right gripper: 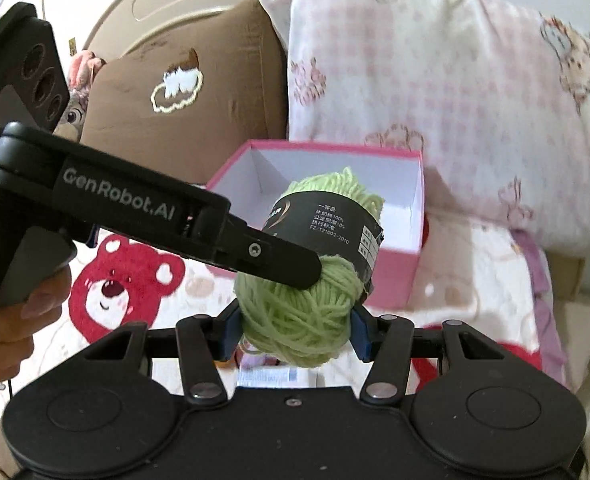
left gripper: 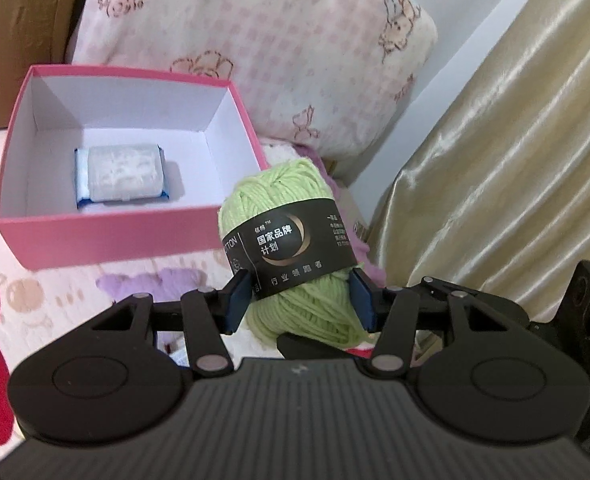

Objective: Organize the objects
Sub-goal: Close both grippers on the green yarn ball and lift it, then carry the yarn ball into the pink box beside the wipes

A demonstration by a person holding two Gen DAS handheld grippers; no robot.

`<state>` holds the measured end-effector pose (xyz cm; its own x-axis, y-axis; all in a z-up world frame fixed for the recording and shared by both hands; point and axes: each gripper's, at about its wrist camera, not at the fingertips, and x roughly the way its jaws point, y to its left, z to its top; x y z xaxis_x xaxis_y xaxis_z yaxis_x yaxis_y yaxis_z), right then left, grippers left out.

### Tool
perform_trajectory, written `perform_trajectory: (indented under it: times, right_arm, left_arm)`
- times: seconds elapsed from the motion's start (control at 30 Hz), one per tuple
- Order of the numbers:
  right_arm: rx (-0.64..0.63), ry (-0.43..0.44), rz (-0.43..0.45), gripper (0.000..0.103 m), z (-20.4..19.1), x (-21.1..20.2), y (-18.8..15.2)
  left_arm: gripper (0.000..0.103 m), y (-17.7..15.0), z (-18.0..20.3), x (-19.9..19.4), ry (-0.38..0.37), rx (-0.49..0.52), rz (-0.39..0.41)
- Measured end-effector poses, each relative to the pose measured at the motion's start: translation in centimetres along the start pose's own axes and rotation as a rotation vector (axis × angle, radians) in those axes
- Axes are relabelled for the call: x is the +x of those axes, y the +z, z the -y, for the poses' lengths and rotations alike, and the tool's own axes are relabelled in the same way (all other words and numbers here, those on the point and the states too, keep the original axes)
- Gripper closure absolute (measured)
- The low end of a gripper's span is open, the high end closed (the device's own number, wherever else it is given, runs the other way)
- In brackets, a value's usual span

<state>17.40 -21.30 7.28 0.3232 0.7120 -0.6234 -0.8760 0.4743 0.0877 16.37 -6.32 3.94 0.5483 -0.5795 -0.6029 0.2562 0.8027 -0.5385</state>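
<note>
A: Since both grippers are clamped on one skein of green yarn (left gripper: 291, 240), the risk is they pull against each other and the black paper band (left gripper: 291, 248) tears or slides off.

B: Grip check? The left gripper (left gripper: 299, 300) has its blue pads pressed into the yarn at the band's lower edge, partly closed. The right gripper (right gripper: 295, 332) pinches the bare lower end, also partly closed.

A: Yarn's soft, so a squeezed skein could slip out of one side if the hands drift apart. It's held in the air, just in front of the pink box (left gripper: 35, 236).

B: Box contents?

A: One white wrapped packet (left gripper: 121, 174) with blue edges lying flat on the floor, rest of the box bare. Low walls, so clipping the near rim on the way in could shove the box across the bedspread (left gripper: 27, 300).

B: Noted.
</note>
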Motion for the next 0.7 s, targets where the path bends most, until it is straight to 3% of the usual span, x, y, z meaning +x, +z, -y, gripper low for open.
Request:
perform_trajectory:
  times: [0.33,0.7]
  right_arm:
    - [0.034,0.013,-0.001,0.045,1.5,3.0,5.2]
    - [0.011,-0.051,-0.099,0.045,5.3,11.7,8.1]
  left_arm:
    - [0.051,6.1,-0.8,1.2,0.036,-0.043,-0.006]
    - [0.051,11.0,-5.7,9.3,0.05,-0.136,-0.044]
